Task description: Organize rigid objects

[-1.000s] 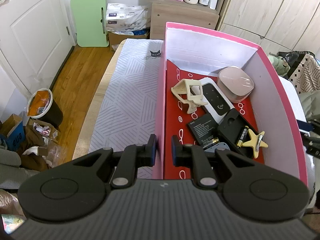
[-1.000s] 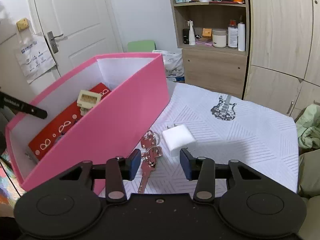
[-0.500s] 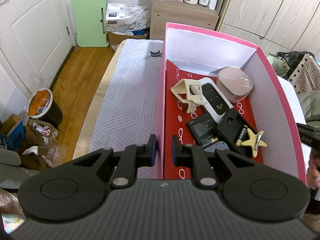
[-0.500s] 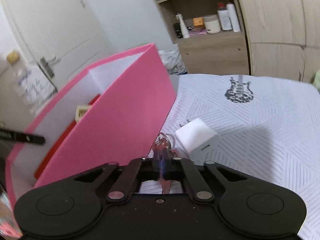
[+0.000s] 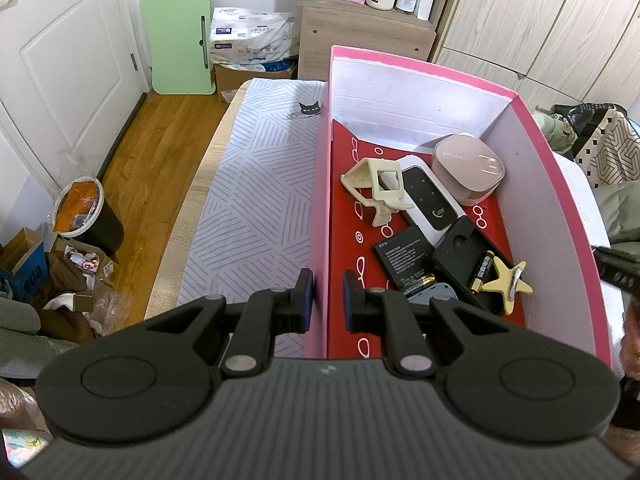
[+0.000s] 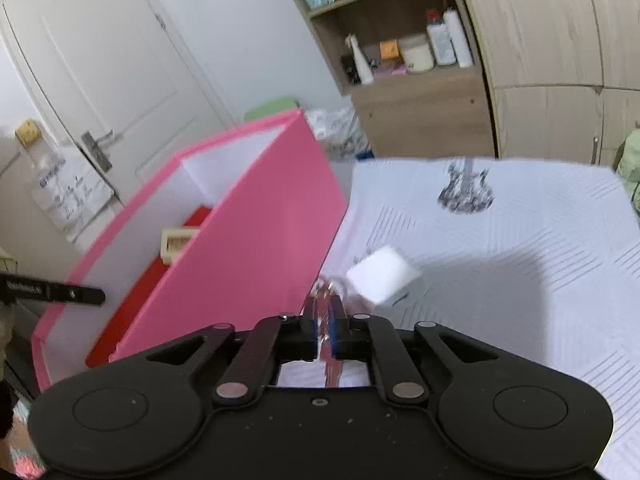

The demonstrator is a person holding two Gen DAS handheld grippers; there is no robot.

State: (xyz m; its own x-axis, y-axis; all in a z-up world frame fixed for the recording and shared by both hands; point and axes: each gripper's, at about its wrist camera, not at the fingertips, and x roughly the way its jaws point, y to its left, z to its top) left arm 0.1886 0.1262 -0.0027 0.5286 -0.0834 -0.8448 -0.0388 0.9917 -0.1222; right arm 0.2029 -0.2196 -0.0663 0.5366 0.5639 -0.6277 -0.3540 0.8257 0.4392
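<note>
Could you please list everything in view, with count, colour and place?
Box: one, pink, on the bed.
Phone stand: one, cream, in the box.
Pocket router: one, white and black, in the box.
Rounded case: one, pale pink, far corner of the box.
Flat battery: one, black, in the box.
Star clip: one, yellow, in the box.
Charger: one, white, on the bed.
Keys: a bunch, reddish, in the right gripper.
Left gripper: astride the box's wall.
Right gripper: shut on the keys.

My left gripper (image 5: 328, 296) straddles the box's (image 5: 320, 200) left wall. My right gripper (image 6: 324, 330) pinches keys (image 6: 326, 320) beside the charger (image 6: 382, 280), right of the box.
</note>
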